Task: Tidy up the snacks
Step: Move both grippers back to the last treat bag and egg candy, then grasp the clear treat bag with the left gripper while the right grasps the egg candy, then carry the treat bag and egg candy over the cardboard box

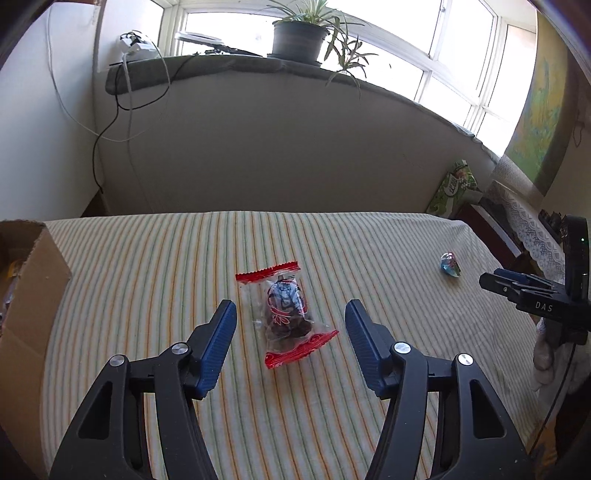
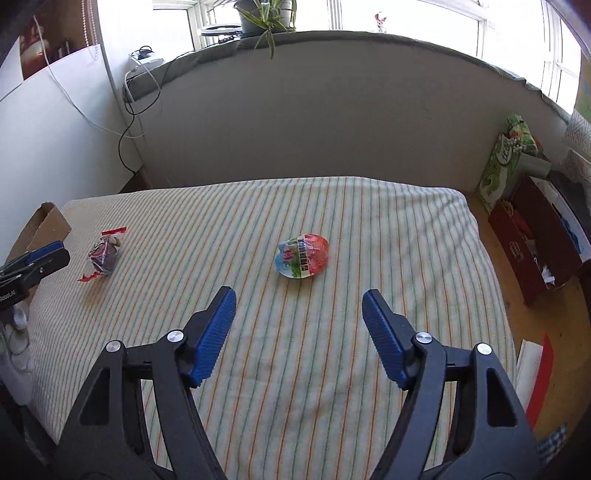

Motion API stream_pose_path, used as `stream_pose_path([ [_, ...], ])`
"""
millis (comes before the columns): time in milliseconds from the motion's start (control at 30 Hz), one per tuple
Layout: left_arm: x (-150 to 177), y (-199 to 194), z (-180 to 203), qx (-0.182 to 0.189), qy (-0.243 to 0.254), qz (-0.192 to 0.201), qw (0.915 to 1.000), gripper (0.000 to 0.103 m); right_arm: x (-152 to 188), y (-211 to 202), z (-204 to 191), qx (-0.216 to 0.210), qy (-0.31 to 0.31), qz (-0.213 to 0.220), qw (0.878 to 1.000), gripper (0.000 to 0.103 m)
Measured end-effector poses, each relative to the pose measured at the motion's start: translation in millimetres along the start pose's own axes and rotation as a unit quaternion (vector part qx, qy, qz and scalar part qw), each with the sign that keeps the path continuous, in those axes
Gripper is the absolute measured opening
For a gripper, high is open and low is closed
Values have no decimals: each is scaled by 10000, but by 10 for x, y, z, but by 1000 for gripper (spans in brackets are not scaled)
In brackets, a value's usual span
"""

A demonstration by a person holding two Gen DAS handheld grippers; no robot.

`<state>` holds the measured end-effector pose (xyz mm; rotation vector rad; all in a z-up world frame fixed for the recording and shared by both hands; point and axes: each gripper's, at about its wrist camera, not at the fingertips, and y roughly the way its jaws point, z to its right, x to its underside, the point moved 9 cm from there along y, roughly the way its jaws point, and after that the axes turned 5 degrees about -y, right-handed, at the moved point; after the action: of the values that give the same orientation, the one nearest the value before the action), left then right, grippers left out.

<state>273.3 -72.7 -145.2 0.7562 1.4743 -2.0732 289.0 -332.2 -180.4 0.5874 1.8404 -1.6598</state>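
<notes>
Striped cloth (image 1: 332,236) covers the surface we work over, with a grey wall and bright windows behind it. Our left gripper (image 1: 291,314) hangs above the cloth with its jaws spread wide, and the red packet (image 1: 286,315) lies flat on the cloth between the blue fingers (image 1: 221,339), touching neither one. Our right gripper (image 2: 299,301) is likewise spread and holds nothing; the egg snack (image 2: 302,255) sits on the cloth just ahead of its fingertips, centred between them and apart from both. We count two snacks on the cloth, one packet and one egg, lying well apart from each other. We count two grippers, each showing at the edge of the other's view. One cardboard box (image 1: 27,295) stands at the left edge of the cloth, near the packet, and one potted plant (image 1: 301,35) stands on the sill.
</notes>
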Motion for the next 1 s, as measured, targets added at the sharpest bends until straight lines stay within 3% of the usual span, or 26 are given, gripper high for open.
stream_pose_path([
  [167,-21,204,-6,-163,52,-131,9998,61,-155,298,8,7,-77,-112,9999,71],
  [300,16,381,-30,-274,110,-323,9990,61,-240,546,-95,-62,-190,-272,9994,58],
  [433,34,544,-108,-387,24,-458,9982,61,-246,689,-158,-34,-311,-343,9989,55],
  [567,34,611,-132,-444,22,-478,9979,39,-236,714,-142,13,-316,-330,9990,49],
  [1000,105,425,-27,-459,336,-333,9978,32,-167,626,-207,113,-389,-334,9986,36],
])
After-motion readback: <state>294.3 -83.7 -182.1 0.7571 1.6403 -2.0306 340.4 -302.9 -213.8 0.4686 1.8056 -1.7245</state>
